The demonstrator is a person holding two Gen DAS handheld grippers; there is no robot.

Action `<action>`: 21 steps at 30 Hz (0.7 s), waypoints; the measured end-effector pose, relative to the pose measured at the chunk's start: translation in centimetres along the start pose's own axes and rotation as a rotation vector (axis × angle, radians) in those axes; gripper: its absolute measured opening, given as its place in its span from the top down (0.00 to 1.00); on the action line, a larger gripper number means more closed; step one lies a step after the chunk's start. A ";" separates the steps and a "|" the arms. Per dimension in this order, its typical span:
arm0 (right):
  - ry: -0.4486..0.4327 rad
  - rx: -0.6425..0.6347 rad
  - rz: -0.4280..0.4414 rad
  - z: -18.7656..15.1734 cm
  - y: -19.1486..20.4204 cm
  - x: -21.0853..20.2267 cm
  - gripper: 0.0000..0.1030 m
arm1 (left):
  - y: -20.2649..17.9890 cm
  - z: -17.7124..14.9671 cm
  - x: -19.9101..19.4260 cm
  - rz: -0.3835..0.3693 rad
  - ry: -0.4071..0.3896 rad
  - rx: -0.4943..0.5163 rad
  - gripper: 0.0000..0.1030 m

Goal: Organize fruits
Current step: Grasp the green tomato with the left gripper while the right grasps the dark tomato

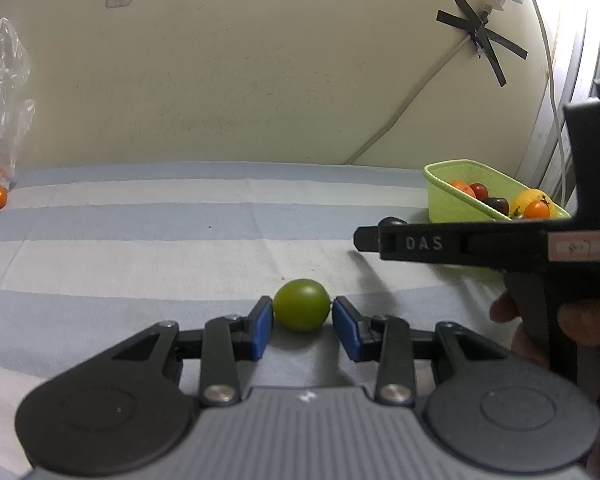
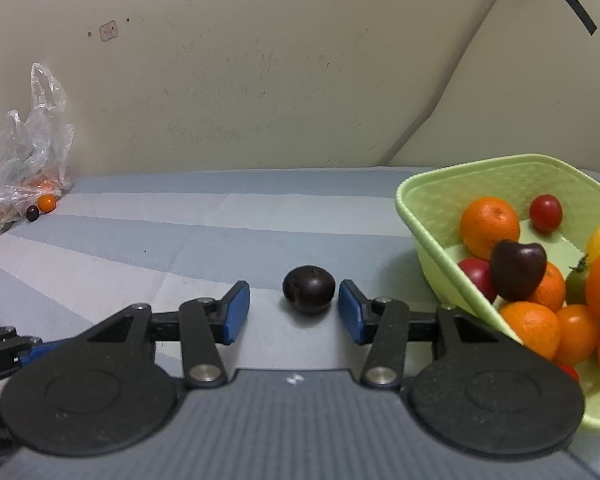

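Note:
A green tomato sits between the blue pads of my left gripper, which is shut on it at the striped cloth. A dark purple tomato lies on the cloth between the spread fingers of my right gripper, which is open with gaps on both sides. The right gripper also shows side-on in the left wrist view. A light green basket on the right holds several orange, red, yellow and dark fruits; it also shows in the left wrist view.
A crumpled clear plastic bag lies at the far left by the wall, with a small orange tomato and a small dark one beside it. The striped cloth ends at the beige wall.

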State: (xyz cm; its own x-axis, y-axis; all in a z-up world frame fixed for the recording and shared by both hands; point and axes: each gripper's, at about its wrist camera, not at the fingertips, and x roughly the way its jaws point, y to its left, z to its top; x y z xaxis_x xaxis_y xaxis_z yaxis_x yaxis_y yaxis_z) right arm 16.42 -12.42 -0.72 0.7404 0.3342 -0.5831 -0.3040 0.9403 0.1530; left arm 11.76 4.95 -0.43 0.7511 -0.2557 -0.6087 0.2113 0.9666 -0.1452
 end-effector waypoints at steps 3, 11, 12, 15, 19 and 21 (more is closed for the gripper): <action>0.002 -0.002 -0.001 0.1 0.1 0.2 0.50 | -0.1 0.0 0.1 0.006 0.000 0.004 0.67; -0.002 0.019 -0.019 0.1 -0.3 0.1 0.65 | -0.6 0.0 0.1 0.026 -0.001 0.018 0.67; -0.002 0.020 -0.019 0.1 -0.4 0.1 0.65 | -0.7 -0.1 0.1 0.029 -0.001 0.020 0.67; -0.002 0.022 -0.018 0.1 -0.4 0.1 0.66 | -0.8 0.0 0.2 0.034 0.000 0.024 0.67; -0.004 0.032 -0.022 0.1 -0.5 0.0 0.70 | -1.0 -0.1 0.2 0.041 -0.001 0.029 0.67; -0.005 0.033 -0.022 0.1 -0.5 0.0 0.70 | -0.9 -0.1 0.3 0.043 -0.001 0.032 0.67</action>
State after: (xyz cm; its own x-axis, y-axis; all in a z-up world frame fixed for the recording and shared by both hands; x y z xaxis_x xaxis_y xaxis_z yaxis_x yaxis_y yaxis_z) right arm 16.66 -12.91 -0.72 0.7495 0.3140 -0.5828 -0.2682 0.9489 0.1664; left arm 11.67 4.02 -0.57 0.7604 -0.2141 -0.6132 0.1988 0.9755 -0.0940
